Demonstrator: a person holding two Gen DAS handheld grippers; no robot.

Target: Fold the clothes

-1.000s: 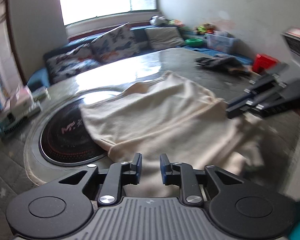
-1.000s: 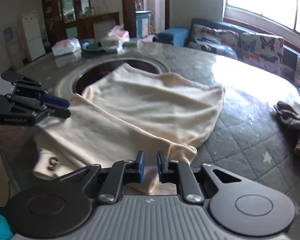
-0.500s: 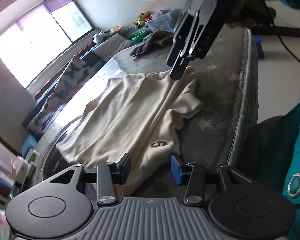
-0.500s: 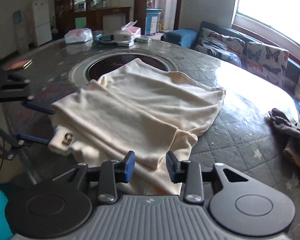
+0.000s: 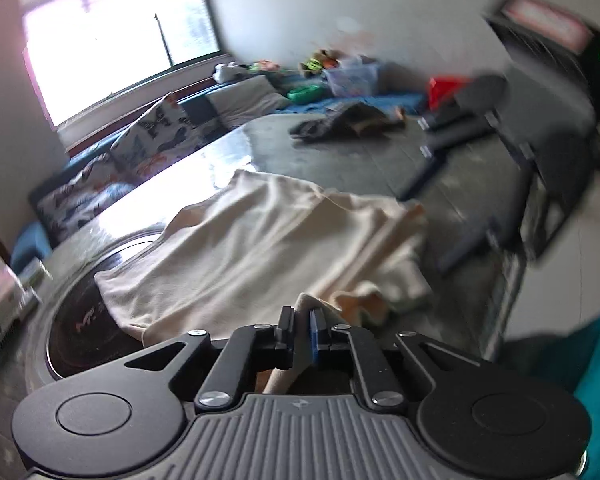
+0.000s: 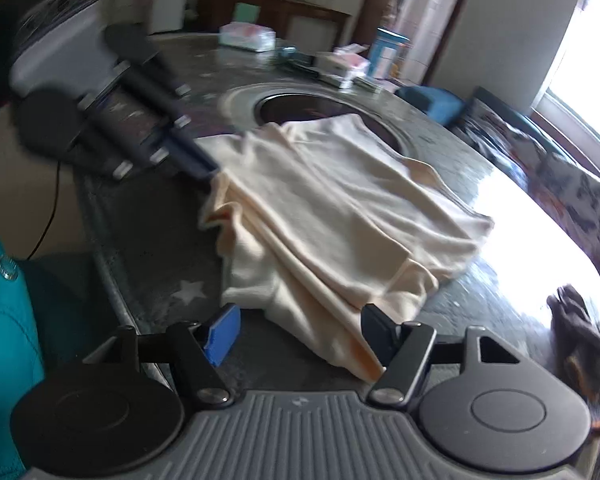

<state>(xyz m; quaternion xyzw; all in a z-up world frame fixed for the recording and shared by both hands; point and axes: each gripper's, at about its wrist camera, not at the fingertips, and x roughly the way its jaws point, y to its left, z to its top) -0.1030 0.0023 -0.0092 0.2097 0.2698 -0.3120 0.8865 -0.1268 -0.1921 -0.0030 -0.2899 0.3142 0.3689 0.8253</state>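
A cream garment lies partly folded on the round grey table. My left gripper is shut on a fold of the cream garment at its near edge. In the right wrist view the left gripper pinches the garment's left corner. My right gripper is open wide, its jaws either side of the garment's near edge without touching it. It shows blurred in the left wrist view, beyond the garment.
A dark hotplate disc is set in the table under the garment's far part. A dark crumpled garment lies at the table's far side. Boxes and packets stand on the table beyond the hotplate. A sofa with butterfly cushions lines the window wall.
My left gripper has closed on the garment's edge. My right gripper has opened wider and dropped toward the garment's near edge. Both views have swung.
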